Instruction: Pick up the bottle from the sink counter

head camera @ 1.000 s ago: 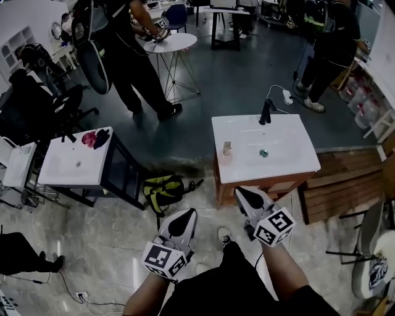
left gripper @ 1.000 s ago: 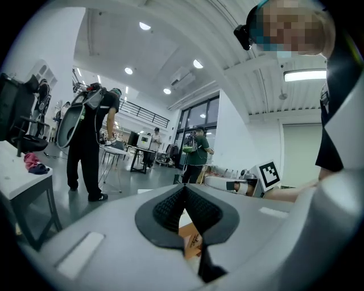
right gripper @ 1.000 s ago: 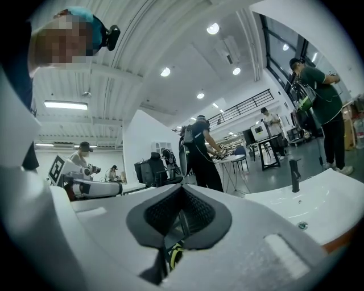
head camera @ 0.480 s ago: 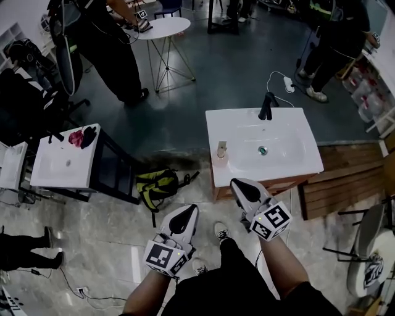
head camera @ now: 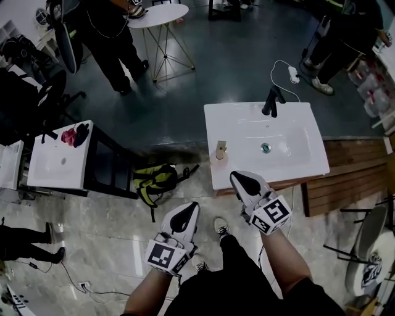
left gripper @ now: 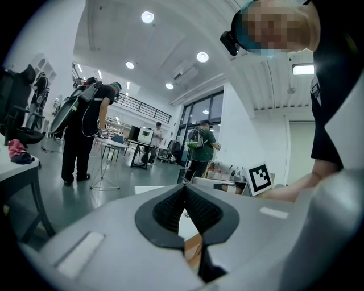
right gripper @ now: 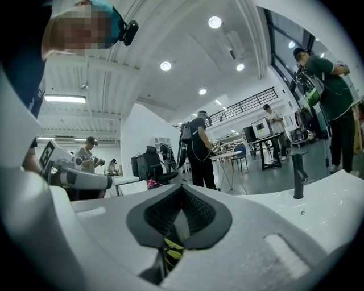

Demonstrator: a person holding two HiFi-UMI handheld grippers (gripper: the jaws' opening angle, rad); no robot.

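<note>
A small tan bottle (head camera: pixel 220 150) stands upright near the left edge of the white sink counter (head camera: pixel 234 166), left of the basin. A black faucet (head camera: pixel 271 102) stands at the counter's far edge. My right gripper (head camera: pixel 242 179) is shut and empty, its tip over the counter's near edge, a little right of and nearer than the bottle. Lower left, my left gripper (head camera: pixel 187 211) hangs over the floor, also shut and empty. The right gripper view shows the shut right gripper (right gripper: pixel 182 193), the faucet (right gripper: pixel 297 175) and the counter (right gripper: pixel 324 193).
A wooden cabinet carries the counter, with a wooden platform (head camera: pixel 349 176) to its right. A yellow-green backpack (head camera: pixel 155 180) lies on the floor at the left. Farther left stands a second white sink unit (head camera: pixel 58 163) with cloths (head camera: pixel 75 134). People stand near a round table (head camera: pixel 157 13).
The sink counter has come nearer in the head view. My right gripper now reaches over its near edge. Both grippers stay shut.
</note>
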